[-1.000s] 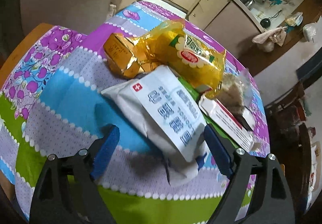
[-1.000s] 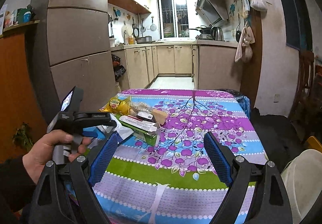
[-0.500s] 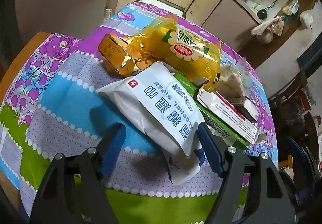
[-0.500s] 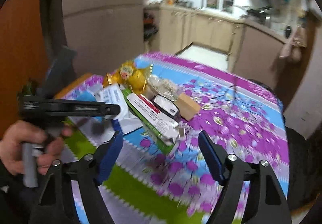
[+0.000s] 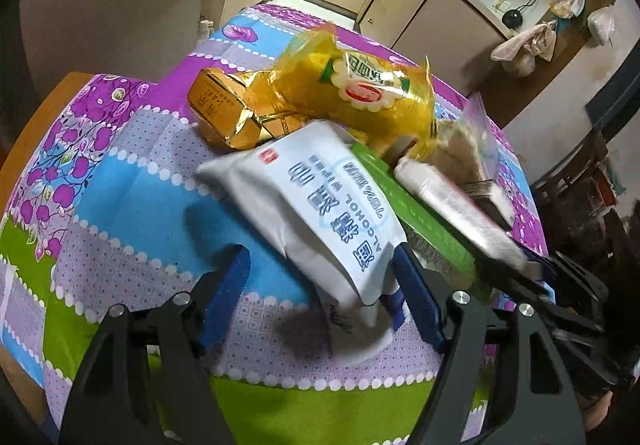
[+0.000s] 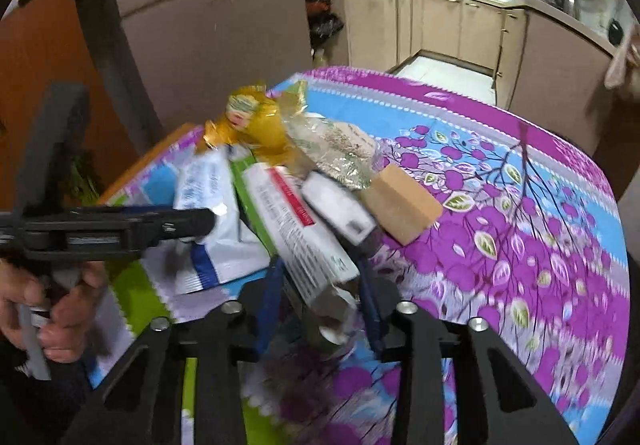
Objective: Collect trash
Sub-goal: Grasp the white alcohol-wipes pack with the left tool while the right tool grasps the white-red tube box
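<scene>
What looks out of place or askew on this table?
The trash is piled in a crooked heap at one corner of the tablecloth. The white wipes pack leans on a green box, one end lifted. The long white carton juts out over the pile, between the right tongs.

Two close, downward-tilted wrist views, shared trash pile [image 5: 328,165] between.

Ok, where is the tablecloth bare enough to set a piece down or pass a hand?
Bare: the purple-flowered stretch right of the brown box, and the blue band left of the wipes pack. Crowded: the pile from the yellow bag to the white carton.
</scene>
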Demonstrator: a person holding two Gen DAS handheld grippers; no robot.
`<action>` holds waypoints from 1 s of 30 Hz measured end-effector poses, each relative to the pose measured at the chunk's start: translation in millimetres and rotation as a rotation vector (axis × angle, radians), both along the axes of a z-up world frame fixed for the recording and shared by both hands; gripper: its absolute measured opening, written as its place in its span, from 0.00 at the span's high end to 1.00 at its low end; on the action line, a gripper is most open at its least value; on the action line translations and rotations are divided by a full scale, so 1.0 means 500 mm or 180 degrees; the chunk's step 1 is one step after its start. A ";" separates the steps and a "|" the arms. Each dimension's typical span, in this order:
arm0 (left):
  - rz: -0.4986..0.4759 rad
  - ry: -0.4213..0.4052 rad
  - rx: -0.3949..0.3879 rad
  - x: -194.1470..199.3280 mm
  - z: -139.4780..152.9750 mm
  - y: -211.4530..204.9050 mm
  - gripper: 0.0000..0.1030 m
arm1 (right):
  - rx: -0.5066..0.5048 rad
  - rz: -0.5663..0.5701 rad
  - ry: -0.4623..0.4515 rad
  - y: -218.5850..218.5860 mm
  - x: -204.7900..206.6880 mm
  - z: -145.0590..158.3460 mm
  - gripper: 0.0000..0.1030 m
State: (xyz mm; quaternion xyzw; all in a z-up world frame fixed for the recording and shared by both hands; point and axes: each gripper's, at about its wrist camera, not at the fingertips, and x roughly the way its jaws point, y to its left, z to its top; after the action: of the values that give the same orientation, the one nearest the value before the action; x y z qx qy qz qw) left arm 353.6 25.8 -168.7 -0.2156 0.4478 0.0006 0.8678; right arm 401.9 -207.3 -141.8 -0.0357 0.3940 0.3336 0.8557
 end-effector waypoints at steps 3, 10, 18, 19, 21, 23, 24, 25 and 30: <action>-0.0028 -0.0008 0.0009 -0.004 -0.002 0.000 0.32 | 0.0524 -0.0434 0.0324 -0.081 -0.046 0.003 0.70; -0.0160 -0.0045 0.0116 -0.009 -0.003 -0.006 0.32 | 0.0736 -0.1220 0.0664 -0.222 -0.200 -0.047 0.69; -0.0084 -0.0018 0.0162 0.006 -0.001 -0.012 0.34 | 0.0002 -0.0953 0.0455 -0.167 -0.178 -0.040 0.47; -0.0093 -0.0019 0.0154 0.007 -0.001 -0.013 0.36 | -0.0091 -0.0950 0.0458 -0.157 -0.162 -0.042 0.47; -0.0115 -0.0019 0.0107 0.007 -0.001 -0.014 0.46 | -0.0222 -0.0912 0.0490 -0.141 -0.136 -0.050 0.47; -0.0125 -0.0014 0.0096 0.008 -0.002 -0.016 0.50 | -0.0316 -0.0866 0.0520 -0.123 -0.119 -0.058 0.47; -0.0128 -0.0013 0.0100 0.008 -0.003 -0.017 0.52 | -0.0376 -0.0857 0.0511 -0.112 -0.113 -0.062 0.55; -0.0127 -0.0015 0.0093 0.008 -0.003 -0.017 0.54 | -0.0423 -0.0864 0.0508 -0.105 -0.111 -0.065 0.62; -0.0147 -0.0084 0.0126 -0.003 -0.001 -0.020 0.66 | -0.0361 -0.1047 0.0340 -0.102 -0.138 -0.060 0.72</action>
State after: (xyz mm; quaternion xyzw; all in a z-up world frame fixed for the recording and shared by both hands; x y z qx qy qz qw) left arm 351.9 15.9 -169.3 -0.1879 0.4410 -0.0134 0.8775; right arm 333.0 -258.2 -171.7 -0.0012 0.4577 0.1679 0.8731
